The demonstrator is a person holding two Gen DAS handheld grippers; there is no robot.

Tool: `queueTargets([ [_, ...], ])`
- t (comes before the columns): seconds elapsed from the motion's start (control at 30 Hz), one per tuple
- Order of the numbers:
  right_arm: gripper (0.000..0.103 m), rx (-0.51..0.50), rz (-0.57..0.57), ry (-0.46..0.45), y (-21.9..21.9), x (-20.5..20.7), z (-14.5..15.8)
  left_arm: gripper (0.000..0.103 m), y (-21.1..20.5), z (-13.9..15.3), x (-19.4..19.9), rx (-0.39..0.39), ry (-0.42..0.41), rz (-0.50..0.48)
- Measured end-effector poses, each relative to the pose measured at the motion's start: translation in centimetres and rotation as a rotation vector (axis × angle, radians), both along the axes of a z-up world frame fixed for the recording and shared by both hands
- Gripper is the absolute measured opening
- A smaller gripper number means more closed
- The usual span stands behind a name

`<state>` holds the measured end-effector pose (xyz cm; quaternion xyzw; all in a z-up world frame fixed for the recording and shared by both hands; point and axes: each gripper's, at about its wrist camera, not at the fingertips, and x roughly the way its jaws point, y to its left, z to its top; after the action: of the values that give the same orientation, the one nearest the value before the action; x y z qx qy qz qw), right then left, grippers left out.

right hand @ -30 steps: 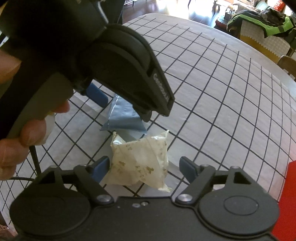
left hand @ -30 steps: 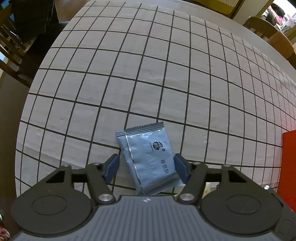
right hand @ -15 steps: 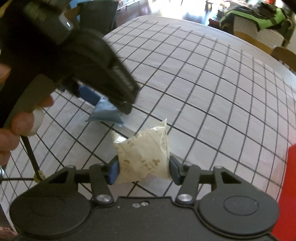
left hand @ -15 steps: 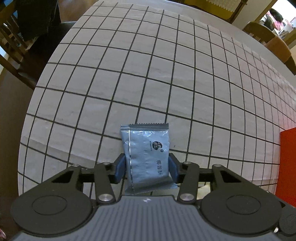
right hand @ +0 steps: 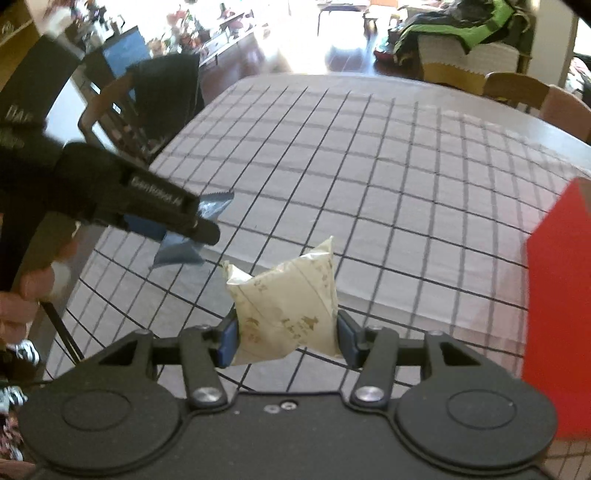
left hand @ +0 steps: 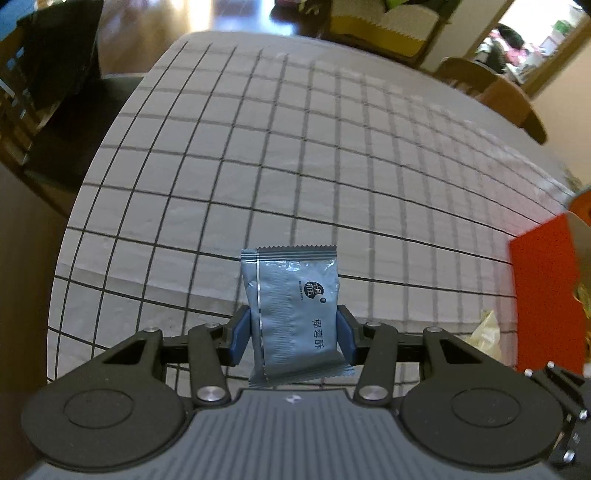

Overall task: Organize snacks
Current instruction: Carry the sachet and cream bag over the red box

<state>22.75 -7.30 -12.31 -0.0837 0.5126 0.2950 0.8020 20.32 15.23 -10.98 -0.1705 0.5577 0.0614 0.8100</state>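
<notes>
The left gripper point(left hand: 291, 338) closed its blue pads on the silver-blue foil snack packet point(left hand: 293, 314) and lifted it; the right gripper point(right hand: 286, 338) clamped the cream paper-wrapped snack pouch point(right hand: 286, 314) between its jaws and raised it off the checked tablecloth point(right hand: 369, 184).

Tablecloth point(left hand: 295, 166): pale grey-white w/ thin black grid lines, fills most of both views. Snack packet point(left hand: 293, 314), lower centre of left wrist view: silvery blue-grey foil, dark round logo + dark characters, zigzag-cut ends. Pads either side of it: blue; left gripper point(left hand: 293, 334) body black, grey ribbed panel at bottom. Cream packet point(right hand: 288, 310), lower centre of right wrist view: off-white w/ small tan-gold specks. Right gripper point(right hand: 288, 341): black, blue pads. Box point(right hand: 557, 314) at right edge: solid bright red. Upper right of right wrist view: green + black cloth point(right hand: 461, 26) over a white-yellow cover.
</notes>
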Motion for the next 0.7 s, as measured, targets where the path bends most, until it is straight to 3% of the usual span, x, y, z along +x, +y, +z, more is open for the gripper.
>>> queueTargets([
  [0.23, 0.052, 0.049, -0.092, -0.044, -3.7, -0.7, 3.2, 0.047, -3.2, 3.4, -2.6, -0.007, -0.065, -0.066],
  [0.7, 0.052, 0.077, -0.216, -0.132, -11.9, -1.2, 6.6, 0.047, -13.1, 8.7, -1.3, 0.043, -0.210, -0.276],
])
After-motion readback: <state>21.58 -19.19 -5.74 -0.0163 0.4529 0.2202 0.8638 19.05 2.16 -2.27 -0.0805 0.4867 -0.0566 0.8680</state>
